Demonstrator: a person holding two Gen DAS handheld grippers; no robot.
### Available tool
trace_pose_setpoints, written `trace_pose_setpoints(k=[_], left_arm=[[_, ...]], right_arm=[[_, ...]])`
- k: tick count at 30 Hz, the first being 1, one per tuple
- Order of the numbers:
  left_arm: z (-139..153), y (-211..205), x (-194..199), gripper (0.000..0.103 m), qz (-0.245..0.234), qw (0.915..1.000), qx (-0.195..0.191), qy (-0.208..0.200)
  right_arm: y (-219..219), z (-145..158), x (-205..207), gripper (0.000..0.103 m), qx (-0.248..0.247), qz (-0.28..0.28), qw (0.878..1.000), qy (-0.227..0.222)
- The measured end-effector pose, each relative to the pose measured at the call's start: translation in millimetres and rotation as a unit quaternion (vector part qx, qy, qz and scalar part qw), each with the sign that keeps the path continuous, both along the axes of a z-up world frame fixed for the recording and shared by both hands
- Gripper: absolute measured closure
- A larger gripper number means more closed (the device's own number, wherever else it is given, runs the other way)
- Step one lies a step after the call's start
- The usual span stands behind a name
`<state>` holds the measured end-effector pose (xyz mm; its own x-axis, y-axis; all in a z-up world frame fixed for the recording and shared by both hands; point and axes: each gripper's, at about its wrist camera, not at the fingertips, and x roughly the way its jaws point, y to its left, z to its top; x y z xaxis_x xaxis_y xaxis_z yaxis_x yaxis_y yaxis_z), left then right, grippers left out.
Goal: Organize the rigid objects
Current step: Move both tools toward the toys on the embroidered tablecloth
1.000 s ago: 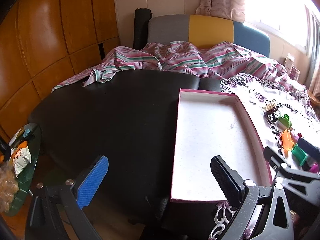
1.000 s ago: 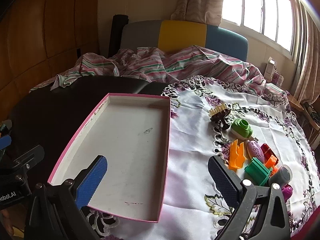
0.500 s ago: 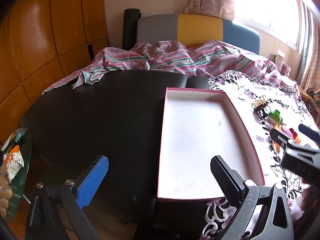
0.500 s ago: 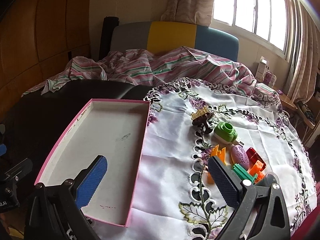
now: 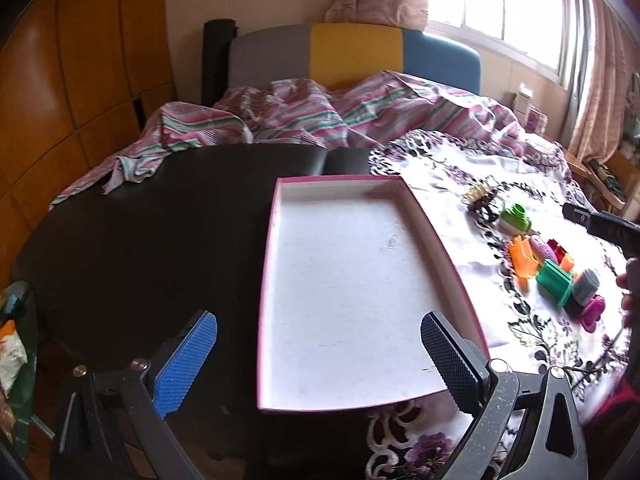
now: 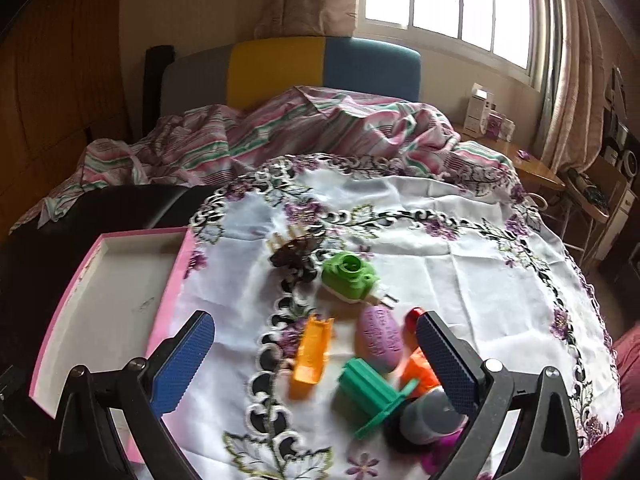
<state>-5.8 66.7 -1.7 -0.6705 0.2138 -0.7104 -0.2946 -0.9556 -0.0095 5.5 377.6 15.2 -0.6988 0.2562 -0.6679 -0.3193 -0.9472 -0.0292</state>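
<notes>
A shallow pink-edged white tray (image 5: 432, 236) lies empty on the table; it also shows in the right wrist view (image 6: 168, 292). Small plastic toys lie on the white embroidered cloth (image 6: 440, 248): a brown hair claw (image 6: 290, 249), a light green block (image 6: 349, 272), an orange piece (image 6: 313, 350), a purple egg (image 6: 379, 338), a dark green block (image 6: 368, 394) and a grey cylinder (image 6: 430, 416). My right gripper (image 6: 314, 356) is open just above the toy cluster. My left gripper (image 5: 320, 352) is open over the tray's near end.
A black tabletop (image 5: 152, 232) lies left of the tray. A striped blanket (image 5: 320, 120) covers a bed behind, with a colourful headboard (image 5: 352, 52). A snack bag (image 5: 12, 356) sits at far left. Wooden panels are on the left wall.
My right gripper has swung right, from over the tray to over the toys. My left gripper has shifted right, bringing the tray between its fingers.
</notes>
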Motion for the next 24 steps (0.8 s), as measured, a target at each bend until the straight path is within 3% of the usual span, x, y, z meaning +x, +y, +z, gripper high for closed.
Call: trace_pose_setpoints(k=[6, 10, 18, 24], left_arm=[[3.9, 28.7, -0.9, 0.000, -0.044, 0.9990, -0.003, 0.000], [3.3, 57.7, -2.4, 0.000, -0.081, 0.9966, -0.010, -0.005], [-7.5, 137.6, -14.7, 0.001, -0.153, 0.9876, -0.033, -0.017], [-23.7, 194.7, -34.2, 0.012, -0.196, 0.9789, -0.034, -0.048]], right_arm=[[68.5, -9.7, 9.7, 0.000, -0.008, -0.078, 0.997, 0.002], [98.8, -15.8, 19.7, 0.000, -0.088, -0.122, 0.989, 0.008], [107.7, -16.3, 24.2, 0.000, -0.109, -0.132, 0.985, 0.013], [114.6, -16.7, 25.8, 0.000, -0.122, -0.140, 0.982, 0.018]])
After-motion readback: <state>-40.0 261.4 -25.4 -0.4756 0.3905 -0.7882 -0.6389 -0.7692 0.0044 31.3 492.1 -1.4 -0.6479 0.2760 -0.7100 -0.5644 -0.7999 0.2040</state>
